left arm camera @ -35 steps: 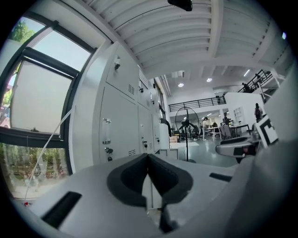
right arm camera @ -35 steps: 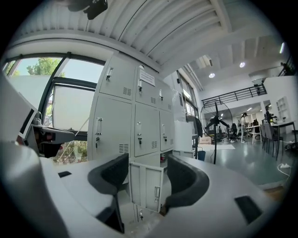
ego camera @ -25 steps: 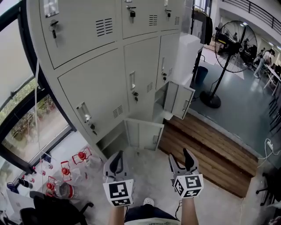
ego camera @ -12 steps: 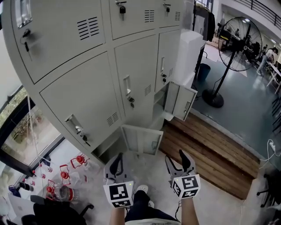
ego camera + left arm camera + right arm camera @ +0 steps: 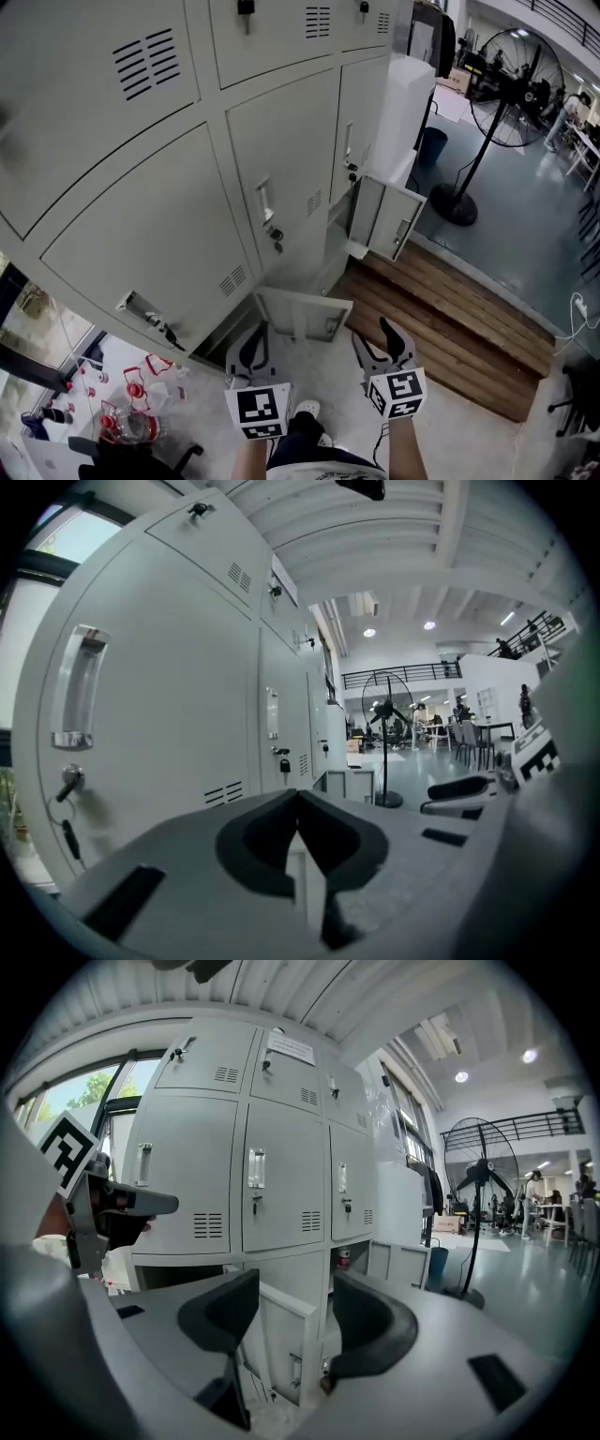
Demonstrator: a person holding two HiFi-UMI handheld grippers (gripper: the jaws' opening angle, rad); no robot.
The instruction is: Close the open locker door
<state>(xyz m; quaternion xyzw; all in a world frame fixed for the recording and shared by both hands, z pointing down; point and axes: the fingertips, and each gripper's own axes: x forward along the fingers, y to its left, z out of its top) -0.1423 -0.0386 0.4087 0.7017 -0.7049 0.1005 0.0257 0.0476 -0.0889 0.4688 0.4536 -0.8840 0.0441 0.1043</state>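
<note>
The nearer open locker door (image 5: 302, 314) hangs from the bottom row of the grey lockers (image 5: 187, 234), swung out over the pale floor (image 5: 328, 384), with its dark compartment showing to its left. It sits low and just ahead of both tools, neither of which touches it. A second door (image 5: 389, 217) also stands open further right along the same row, beside the wooden step (image 5: 441, 309). Which of the two the task means cannot be told, though the nearer one lies directly in front.

The right tool (image 5: 375, 336) has its jaws spread with nothing between them. In the right gripper view the nearer door's edge shows through the gap, so this tool looks lined up to push or catch that edge. The left tool (image 5: 255, 333) has its jaws pressed together on nothing, which would suit a blunt nudge against the door's face rather than a grip.

Both are held low and level, side by side in front of the person's body, jaws pointing forward toward the foot of the lockers. Closing has not begun. To my eye the next move calls for reaching down and forward to the door's free edge.
</note>
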